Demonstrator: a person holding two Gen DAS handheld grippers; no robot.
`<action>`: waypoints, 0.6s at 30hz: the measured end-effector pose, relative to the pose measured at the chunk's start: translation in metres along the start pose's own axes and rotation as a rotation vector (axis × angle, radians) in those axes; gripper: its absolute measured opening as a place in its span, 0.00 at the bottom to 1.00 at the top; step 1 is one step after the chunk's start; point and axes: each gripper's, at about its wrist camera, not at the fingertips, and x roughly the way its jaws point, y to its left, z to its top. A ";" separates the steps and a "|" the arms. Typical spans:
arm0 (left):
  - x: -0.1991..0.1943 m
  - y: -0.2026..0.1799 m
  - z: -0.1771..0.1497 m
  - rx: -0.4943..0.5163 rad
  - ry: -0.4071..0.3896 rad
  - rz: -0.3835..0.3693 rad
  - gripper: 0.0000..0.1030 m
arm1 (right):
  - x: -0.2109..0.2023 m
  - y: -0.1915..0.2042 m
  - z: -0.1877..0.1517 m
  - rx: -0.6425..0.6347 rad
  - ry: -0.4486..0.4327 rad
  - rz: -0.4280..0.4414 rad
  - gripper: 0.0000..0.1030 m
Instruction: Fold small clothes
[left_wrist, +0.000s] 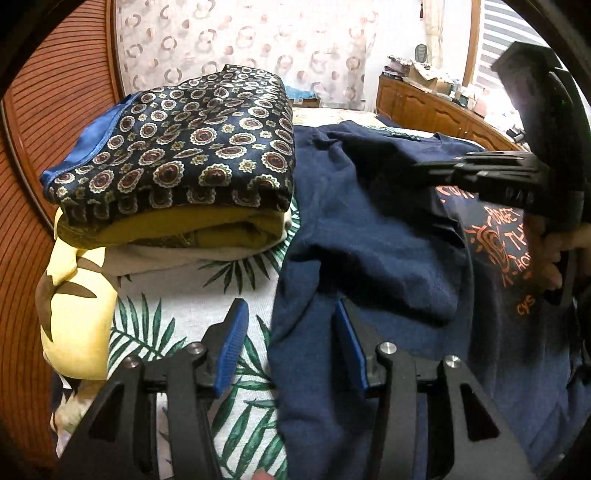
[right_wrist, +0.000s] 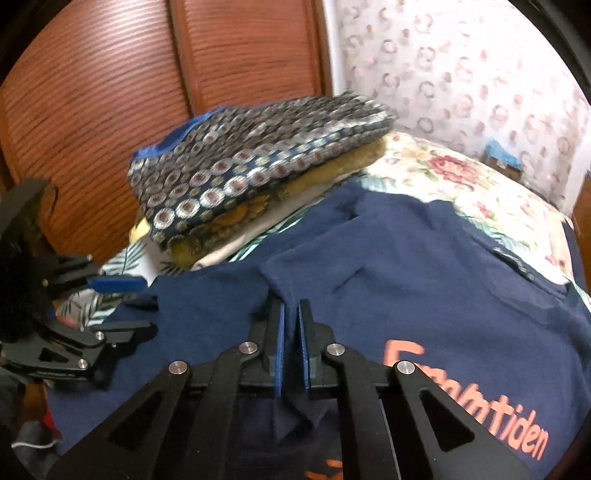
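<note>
Slatted wooden doors (right_wrist: 110, 92) and patterned wallpaper (left_wrist: 240, 37) back our leaf-print bedspread (left_wrist: 166, 306). At 3 o'clock of the folded stack (left_wrist: 177, 147) lies our navy T-shirt (left_wrist: 369, 240). Our right gripper (right_wrist: 291, 314) pinches a fold of it; our left gripper (left_wrist: 288, 317) stands half-open over its edge.

navy shirt (right_wrist: 424, 266) | orange print | reads "tiden"; elsewhere "FORGET", "TH", "HO", "cys" | rest unreadable

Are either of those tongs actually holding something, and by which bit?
The right tongs pinch a fold of the navy T-shirt near its middle. The left tongs stand open, holding nothing.
</note>
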 end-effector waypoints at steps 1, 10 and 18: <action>0.000 0.000 0.000 -0.001 -0.003 -0.001 0.48 | -0.005 -0.005 -0.001 0.014 -0.007 -0.012 0.04; -0.001 0.001 -0.001 -0.003 -0.014 0.002 0.50 | -0.047 -0.060 -0.021 0.201 -0.017 -0.192 0.21; -0.001 0.002 -0.001 -0.007 -0.014 -0.001 0.50 | -0.049 -0.054 -0.018 0.188 -0.055 -0.152 0.39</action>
